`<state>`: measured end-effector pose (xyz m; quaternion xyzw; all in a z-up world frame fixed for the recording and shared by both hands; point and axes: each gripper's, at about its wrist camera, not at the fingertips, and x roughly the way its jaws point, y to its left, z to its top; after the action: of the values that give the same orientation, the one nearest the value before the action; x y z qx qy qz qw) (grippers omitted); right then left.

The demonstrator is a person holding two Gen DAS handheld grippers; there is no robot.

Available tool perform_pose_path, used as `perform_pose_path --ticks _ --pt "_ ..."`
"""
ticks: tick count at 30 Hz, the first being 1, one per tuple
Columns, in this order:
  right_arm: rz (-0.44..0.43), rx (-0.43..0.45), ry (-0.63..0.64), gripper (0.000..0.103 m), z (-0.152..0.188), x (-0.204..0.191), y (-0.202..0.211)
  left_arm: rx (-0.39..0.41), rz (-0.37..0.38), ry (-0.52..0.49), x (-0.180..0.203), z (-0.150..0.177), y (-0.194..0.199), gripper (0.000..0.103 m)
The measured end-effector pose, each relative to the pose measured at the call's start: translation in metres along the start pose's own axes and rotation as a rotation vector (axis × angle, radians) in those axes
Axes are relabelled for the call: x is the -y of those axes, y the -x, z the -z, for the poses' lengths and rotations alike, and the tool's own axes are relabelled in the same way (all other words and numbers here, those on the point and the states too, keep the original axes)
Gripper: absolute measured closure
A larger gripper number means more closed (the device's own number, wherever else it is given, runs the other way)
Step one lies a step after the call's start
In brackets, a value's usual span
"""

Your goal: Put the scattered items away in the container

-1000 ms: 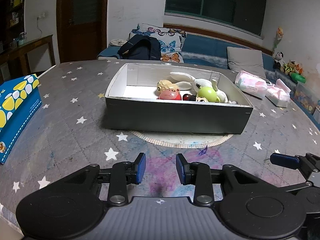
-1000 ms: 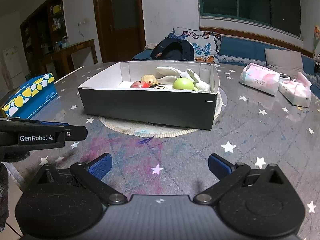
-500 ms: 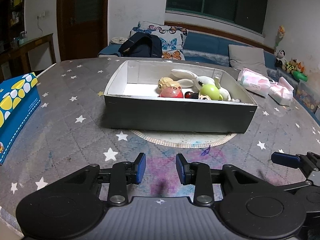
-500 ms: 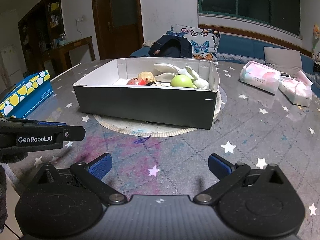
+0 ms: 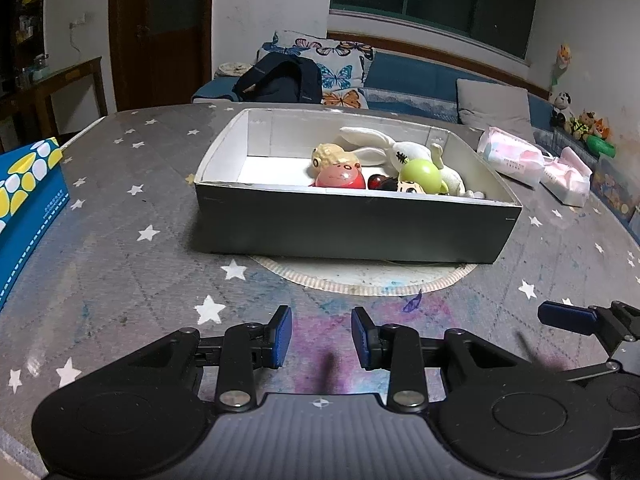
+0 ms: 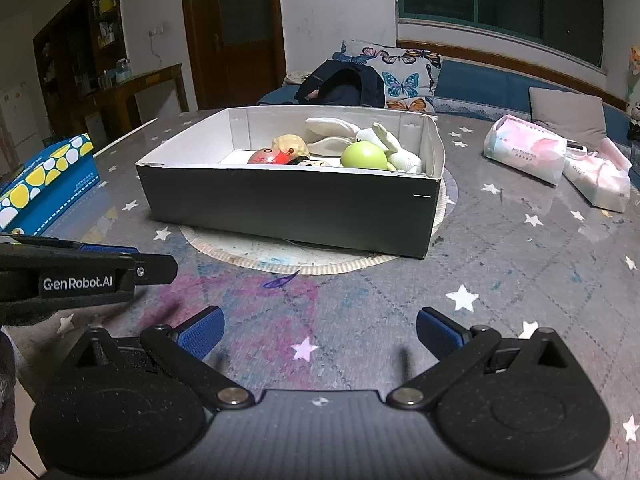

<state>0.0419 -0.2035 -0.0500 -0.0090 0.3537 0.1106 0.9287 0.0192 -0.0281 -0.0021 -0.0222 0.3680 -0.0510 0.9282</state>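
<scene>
the left gripper [image 5: 321,338] hangs over the starred table [image 5: 120,264], its jaws closing with nothing between them. the right gripper [image 6: 320,330] hangs beside it, jaws wide apart and empty. ahead, the box [image 5: 352,226] sits on a round mat [image 5: 360,280], holding a green ball [image 5: 420,174], a red toy [image 5: 340,176] and a white rabbit [image 5: 384,146]. tissue packs [image 6: 524,148] lie to the right, a blue carton [image 5: 28,200] to the left.

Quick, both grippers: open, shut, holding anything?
Left gripper: jaws closing, nothing between them.
Right gripper: open wide, holding nothing.
</scene>
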Motion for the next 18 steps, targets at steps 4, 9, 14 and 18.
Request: perform_pose_path --ticks 4,9,14,18 --pt "0.004 -0.006 -0.003 0.000 -0.002 0.001 -0.004 -0.013 0.006 -0.003 0.002 -0.001 -0.005 0.068" --pt "0.007 -0.019 -0.004 0.000 -0.004 0.003 -0.009 -0.031 0.007 -0.012 0.005 -0.003 -0.011 0.068" --pt "0.005 -0.027 -0.006 0.000 -0.007 0.004 -0.013 -0.041 0.002 -0.017 0.006 -0.007 -0.015 0.068" --pt "0.005 -0.034 -0.011 0.000 -0.010 0.006 -0.018 -0.047 -0.004 -0.021 0.007 -0.011 -0.019 0.068"
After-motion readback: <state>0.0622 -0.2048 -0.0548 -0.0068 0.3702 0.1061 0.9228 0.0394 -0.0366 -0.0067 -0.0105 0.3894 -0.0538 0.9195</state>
